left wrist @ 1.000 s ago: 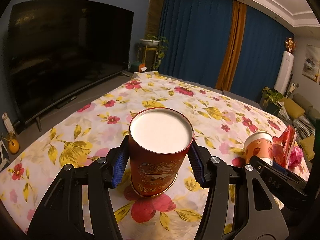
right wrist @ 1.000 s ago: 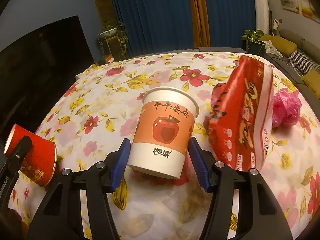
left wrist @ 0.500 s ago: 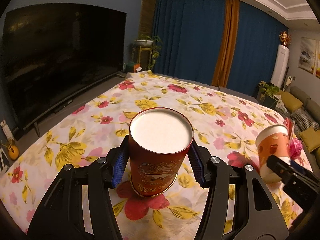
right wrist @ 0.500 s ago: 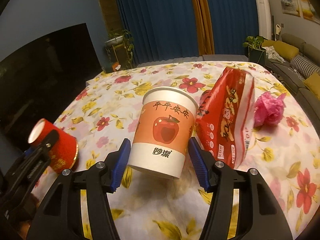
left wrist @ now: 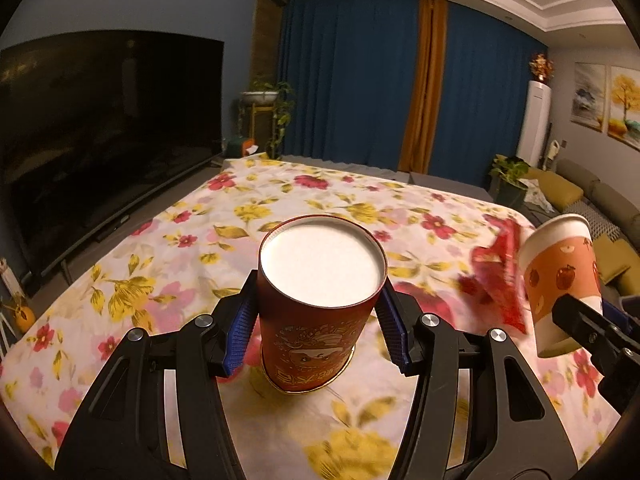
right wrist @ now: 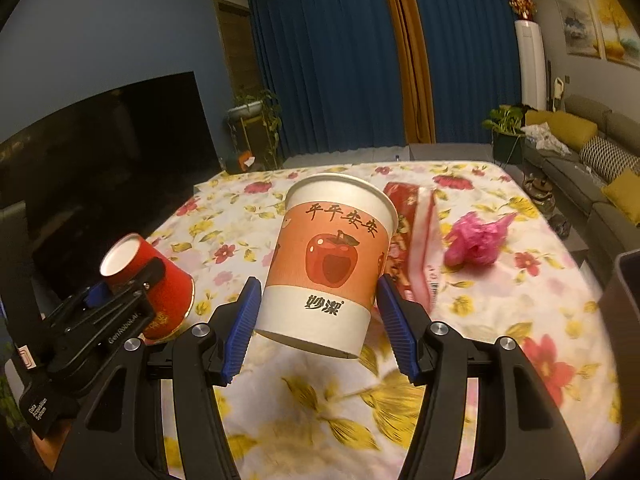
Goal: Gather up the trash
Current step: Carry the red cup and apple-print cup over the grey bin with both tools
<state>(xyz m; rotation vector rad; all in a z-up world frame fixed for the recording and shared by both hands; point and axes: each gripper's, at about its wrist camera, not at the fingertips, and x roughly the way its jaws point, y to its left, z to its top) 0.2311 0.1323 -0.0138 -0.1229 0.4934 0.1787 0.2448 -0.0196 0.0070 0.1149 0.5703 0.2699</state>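
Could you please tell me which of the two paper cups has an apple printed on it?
The orange-and-white cup held in the right gripper bears the apple; the cup in the left gripper is plain red with gold print.

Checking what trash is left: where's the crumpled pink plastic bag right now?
In the right wrist view, the crumpled pink plastic bag lies on the floral tablecloth, right of the red snack packet and the apple-print paper cup.
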